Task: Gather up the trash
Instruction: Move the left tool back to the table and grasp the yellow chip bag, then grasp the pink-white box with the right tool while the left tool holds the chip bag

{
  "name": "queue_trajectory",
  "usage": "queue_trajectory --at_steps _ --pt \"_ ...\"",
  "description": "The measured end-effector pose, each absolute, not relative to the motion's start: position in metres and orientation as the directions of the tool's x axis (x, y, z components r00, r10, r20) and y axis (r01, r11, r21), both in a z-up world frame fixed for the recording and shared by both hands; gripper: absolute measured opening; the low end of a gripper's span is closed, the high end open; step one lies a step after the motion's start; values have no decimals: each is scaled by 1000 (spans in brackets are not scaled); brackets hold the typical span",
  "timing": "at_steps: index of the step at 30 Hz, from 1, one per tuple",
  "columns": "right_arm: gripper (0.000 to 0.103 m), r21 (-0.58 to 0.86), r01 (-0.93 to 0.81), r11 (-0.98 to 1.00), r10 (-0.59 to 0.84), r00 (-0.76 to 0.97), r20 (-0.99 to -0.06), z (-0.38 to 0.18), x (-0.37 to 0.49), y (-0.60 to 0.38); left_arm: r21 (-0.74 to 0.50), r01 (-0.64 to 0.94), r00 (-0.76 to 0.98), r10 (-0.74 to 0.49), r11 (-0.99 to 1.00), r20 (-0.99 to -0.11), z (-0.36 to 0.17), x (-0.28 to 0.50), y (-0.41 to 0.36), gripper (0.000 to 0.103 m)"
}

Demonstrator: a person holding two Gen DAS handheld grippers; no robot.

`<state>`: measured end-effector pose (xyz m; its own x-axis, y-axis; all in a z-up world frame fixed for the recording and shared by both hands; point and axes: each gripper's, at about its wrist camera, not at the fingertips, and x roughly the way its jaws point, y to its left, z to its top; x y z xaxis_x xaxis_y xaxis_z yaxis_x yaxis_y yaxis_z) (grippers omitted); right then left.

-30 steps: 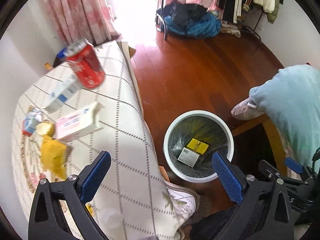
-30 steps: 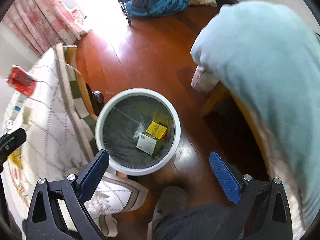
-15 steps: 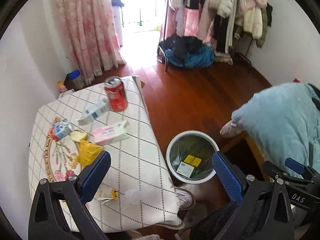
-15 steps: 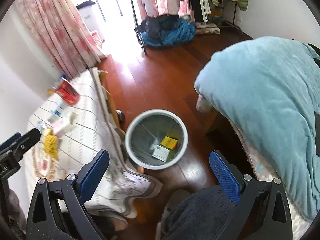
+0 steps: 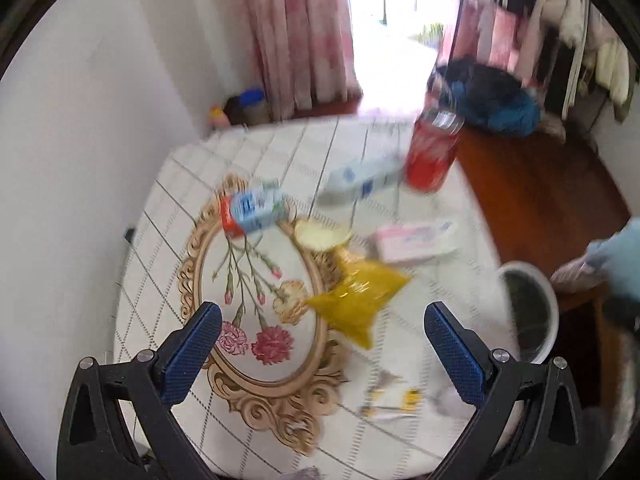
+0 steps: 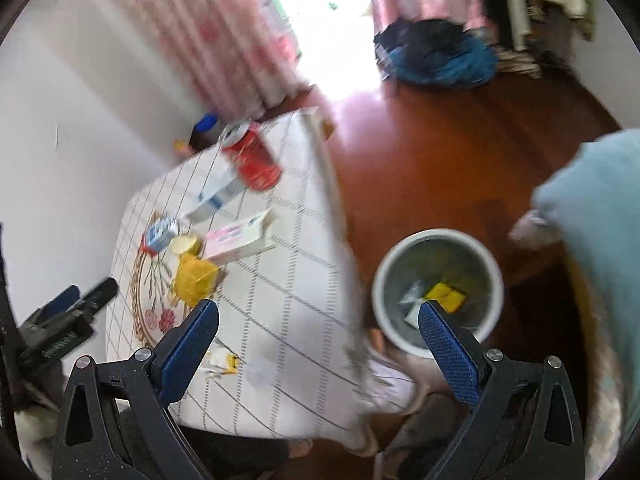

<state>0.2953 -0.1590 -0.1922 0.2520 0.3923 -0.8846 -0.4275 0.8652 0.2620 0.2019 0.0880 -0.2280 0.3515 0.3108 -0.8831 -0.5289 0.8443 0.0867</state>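
Observation:
Trash lies on a table with a white checked cloth: a red can, a white-blue carton, a blue-red packet, a pink box, a yellow wrapper and a small wrapper near the front edge. My left gripper is open and empty above the table's near side. My right gripper is open and empty, between the table and the white trash bin, which holds a yellow box. The can and the yellow wrapper also show there.
The bin stands on a wooden floor right of the table. A light blue cushion lies at the right. Pink curtains and a clothes pile are at the back. The left gripper's body shows at the left.
Both grippers have swung left, from over the bin toward the table. The left view now centres on the tabletop trash. Both stay open and empty.

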Motion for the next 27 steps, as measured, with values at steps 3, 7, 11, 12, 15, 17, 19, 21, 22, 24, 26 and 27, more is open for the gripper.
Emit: queue_trajectory --at_steps 3,7,11,12,15,17,19,21,22,24,26,27 --pt "66 250 -460 852 373 200 -906 -221 305 -127 78 -464 300 239 882 -923 -268 218 100 103" --pt "66 213 -465 859 312 145 -939 -264 316 -102 74 -364 244 172 928 -954 -309 245 98 103" --pt "66 224 -445 867 295 95 -951 -292 326 -96 84 -312 220 159 946 -962 -331 260 97 90" --pt "66 230 -451 862 295 79 -952 -299 330 -93 84 -318 214 158 944 -964 -334 261 98 62" --pt "67 209 -510 835 274 55 -960 -305 337 -79 41 -392 233 142 919 -962 -333 252 107 50" --pt "69 175 -567 805 251 59 -966 -301 340 -65 57 -472 231 186 880 -955 -328 236 113 49" --pt "73 114 -669 735 217 73 -973 -294 339 -40 43 -574 240 218 818 -946 -322 212 121 49" --pt "77 38 -757 652 172 99 -980 -290 337 -12 26 -661 236 241 750 -941 -320 190 128 49" --pt "78 -13 -811 585 138 115 -984 -291 334 7 23 -704 230 258 710 -938 -320 179 133 49" --pt "78 -103 -888 449 82 156 -984 -295 326 43 41 -746 206 289 665 -935 -323 168 137 49" --pt "78 -185 -931 315 27 204 -979 -304 318 74 48 -771 186 296 635 -937 -329 161 142 49" --pt "78 -221 -943 249 5 230 -973 -308 314 86 47 -780 181 297 624 -938 -330 159 144 49"
